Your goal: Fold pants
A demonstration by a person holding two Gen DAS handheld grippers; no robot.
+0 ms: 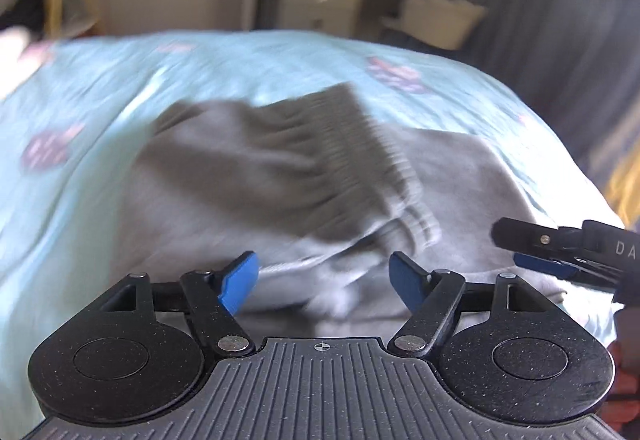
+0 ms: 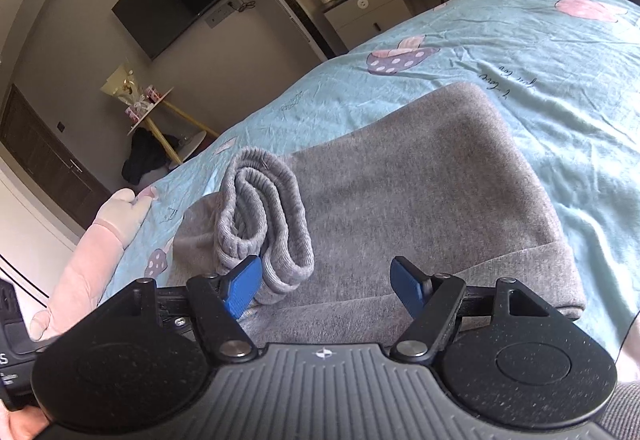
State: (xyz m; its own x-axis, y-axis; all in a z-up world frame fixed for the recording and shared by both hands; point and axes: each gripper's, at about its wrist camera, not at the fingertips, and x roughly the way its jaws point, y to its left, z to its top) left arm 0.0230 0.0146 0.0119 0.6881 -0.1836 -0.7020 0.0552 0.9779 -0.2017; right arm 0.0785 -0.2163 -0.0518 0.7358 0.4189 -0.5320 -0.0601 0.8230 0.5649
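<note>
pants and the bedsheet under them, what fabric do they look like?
Pants: grey knit, probably fleecy cotton-blend jersey; matte, soft nap, ribbed elastic waistband. Bedsheet: thin woven cotton or polycotton by the look; smooth matte, fine sharp creases, printed pattern. Exact fibres cannot be told.

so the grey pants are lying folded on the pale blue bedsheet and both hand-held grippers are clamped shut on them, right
Not quite. The grey pants do lie folded on the pale blue bedsheet, but neither hand-held gripper is clamped on them. The right wrist view shows the right hand-held gripper open with nothing between its blue pads, and the left wrist view shows the left hand-held gripper open too.
</note>
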